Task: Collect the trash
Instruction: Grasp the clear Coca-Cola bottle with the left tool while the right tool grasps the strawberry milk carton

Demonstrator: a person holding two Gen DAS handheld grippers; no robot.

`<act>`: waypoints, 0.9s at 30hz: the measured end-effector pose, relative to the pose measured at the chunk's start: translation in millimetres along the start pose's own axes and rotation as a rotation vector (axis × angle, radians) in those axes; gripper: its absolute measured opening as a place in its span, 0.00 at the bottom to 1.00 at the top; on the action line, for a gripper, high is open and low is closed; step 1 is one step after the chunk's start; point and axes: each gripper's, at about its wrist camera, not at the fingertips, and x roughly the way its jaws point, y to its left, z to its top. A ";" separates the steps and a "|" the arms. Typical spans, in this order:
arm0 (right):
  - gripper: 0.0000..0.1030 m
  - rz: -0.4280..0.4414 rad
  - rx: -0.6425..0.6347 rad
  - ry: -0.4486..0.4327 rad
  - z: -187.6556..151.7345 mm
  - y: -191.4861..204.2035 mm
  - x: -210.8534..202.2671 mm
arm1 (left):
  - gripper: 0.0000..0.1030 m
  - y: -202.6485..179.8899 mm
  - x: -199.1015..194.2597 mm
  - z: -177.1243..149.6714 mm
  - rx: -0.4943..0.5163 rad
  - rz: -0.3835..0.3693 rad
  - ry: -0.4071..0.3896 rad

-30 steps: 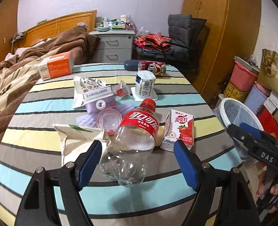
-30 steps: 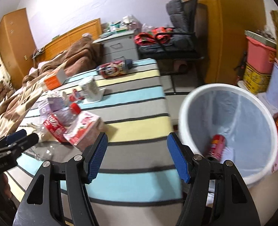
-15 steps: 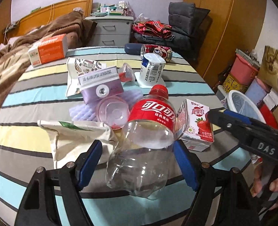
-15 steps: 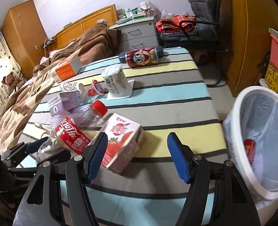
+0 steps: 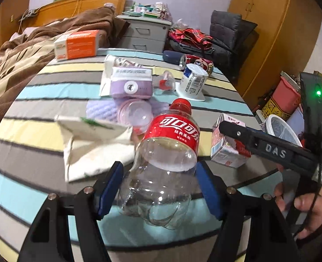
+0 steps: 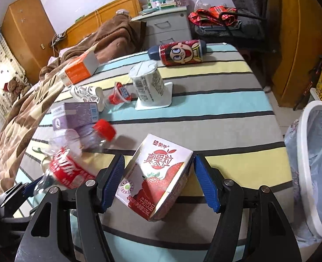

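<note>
An empty clear cola bottle point(image 5: 167, 163) with a red label lies on the striped table point(image 5: 41, 91), between the blue pads of my left gripper point(image 5: 158, 187); the jaws stand around it, open. In the right wrist view my right gripper point(image 6: 157, 183) is open around a strawberry milk carton point(image 6: 156, 176), pads close to its sides. The carton also shows in the left wrist view point(image 5: 226, 150), with the right gripper's black finger in front of it. The bottle shows blurred in the right wrist view point(image 6: 73, 161). A white trash bin point(image 6: 313, 166) with a liner stands right of the table.
On the table are a cream bag point(image 5: 91, 148), a purple box point(image 5: 130, 85), a clear lid point(image 5: 134, 114), a white cup point(image 6: 148, 85), a small red cup point(image 6: 119, 95), a cartoon can point(image 6: 180, 52) and an orange box point(image 6: 80, 69). A bed lies to the left.
My left gripper has moved in around the bottle and its jaws have narrowed. My right gripper has swung from the bin to the table and come around the milk carton.
</note>
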 end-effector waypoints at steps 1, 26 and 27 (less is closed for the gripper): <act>0.65 -0.005 -0.007 0.002 -0.1 1.5 -0.3 | 0.69 2.1 -2.2 -2.4 -0.012 -0.006 0.002; 0.72 0.046 -0.016 0.140 -1.8 -8.4 4.1 | 0.73 -4.5 4.4 -5.0 -0.022 -0.008 0.061; 0.72 0.043 -0.037 0.143 -3.4 -8.5 1.4 | 0.73 -5.9 4.7 -5.7 -0.023 -0.017 0.068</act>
